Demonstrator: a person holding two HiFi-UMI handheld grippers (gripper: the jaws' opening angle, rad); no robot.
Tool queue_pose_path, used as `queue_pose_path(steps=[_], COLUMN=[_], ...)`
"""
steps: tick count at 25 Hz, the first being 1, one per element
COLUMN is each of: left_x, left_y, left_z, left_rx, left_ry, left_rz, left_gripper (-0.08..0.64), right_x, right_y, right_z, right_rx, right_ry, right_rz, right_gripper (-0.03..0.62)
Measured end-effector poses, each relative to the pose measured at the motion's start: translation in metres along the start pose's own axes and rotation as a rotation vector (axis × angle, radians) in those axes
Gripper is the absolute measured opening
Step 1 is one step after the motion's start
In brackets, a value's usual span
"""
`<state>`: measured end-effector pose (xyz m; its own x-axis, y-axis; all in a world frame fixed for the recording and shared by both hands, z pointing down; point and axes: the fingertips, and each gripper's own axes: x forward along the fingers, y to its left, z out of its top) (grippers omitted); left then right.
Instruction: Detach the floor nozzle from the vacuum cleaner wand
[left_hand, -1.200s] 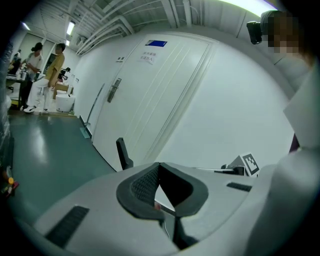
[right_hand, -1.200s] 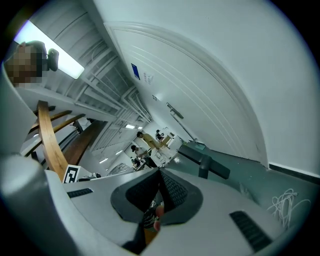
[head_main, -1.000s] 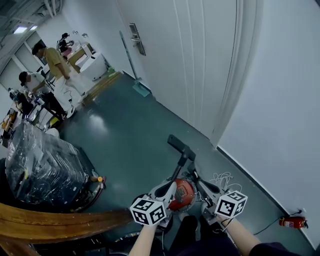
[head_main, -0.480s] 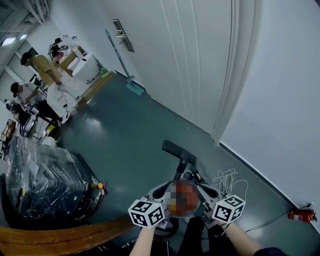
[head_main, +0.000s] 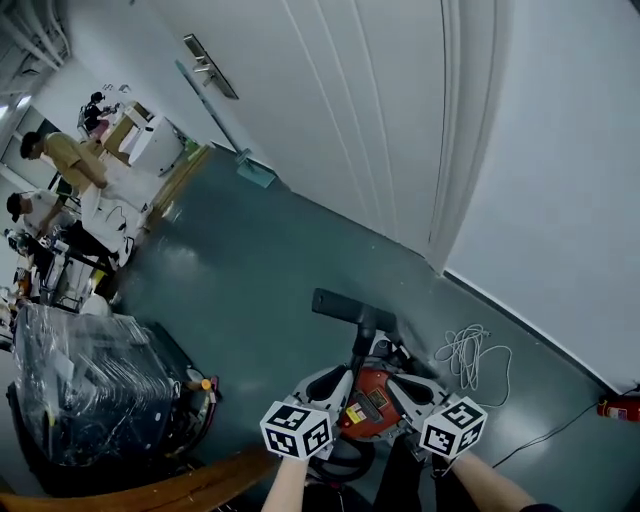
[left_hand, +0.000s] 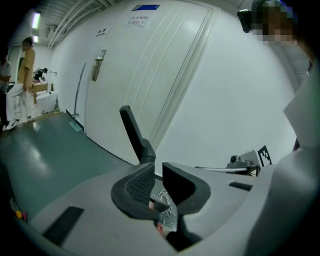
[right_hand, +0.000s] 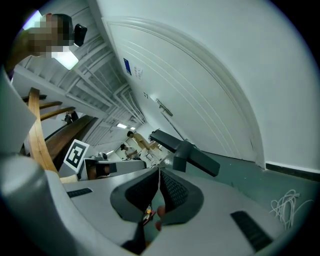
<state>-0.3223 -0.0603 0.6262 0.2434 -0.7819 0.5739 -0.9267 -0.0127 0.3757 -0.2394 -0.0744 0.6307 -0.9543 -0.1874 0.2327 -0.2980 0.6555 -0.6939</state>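
The floor nozzle (head_main: 343, 305) sits on the floor (head_main: 250, 265), apparently joined to the wand (head_main: 361, 345); in what looks like the approach, the left gripper (left_hand: 156, 172) has its fingers just parted slightly on nothing, the right gripper (right_hand: 159, 181) has its fingers together, and both must open wider to grasp.

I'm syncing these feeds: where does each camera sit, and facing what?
Left gripper view: on left gripper, facing floor nozzle and door; own jaws just opening slightly, empty.
Right gripper view: on right gripper, facing the nozzle; own shut jaws, left gripper's marker cube.
Head view: on the head, steeply down at vacuum cleaner; both grippers, forearms.
All three share the floor nozzle.
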Motion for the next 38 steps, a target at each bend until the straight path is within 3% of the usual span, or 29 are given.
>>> queue_pose_path(steps=[8,17,26,38], left_x=[0.044,0.083,0.105,0.11], left_y=[0.028,0.032,0.034,0.032], left_z=[-0.012,-0.02,-0.034,-0.035], left_rx=[0.047,0.133,0.218,0.249], left_ry=[0.093,0.212,0.323,0.346], left_rz=[-0.033,-0.116,-0.144,-0.16], left_gripper=[0.161,0.225,0.235,0.183], right_x=[0.037,0.076,0.115,0.126], right_y=[-0.027,-0.05,-0.051,-0.051], right_z=[-0.044,-0.072,-0.09,-0.09], right_rx=[-0.022,0.046,0.06,0.059], right_ry=[0.045,0.059,0.074,0.045], right_rz=[-0.004,-0.005,-0.02,-0.039], right_gripper=[0.031,0.14,0.169,0.16])
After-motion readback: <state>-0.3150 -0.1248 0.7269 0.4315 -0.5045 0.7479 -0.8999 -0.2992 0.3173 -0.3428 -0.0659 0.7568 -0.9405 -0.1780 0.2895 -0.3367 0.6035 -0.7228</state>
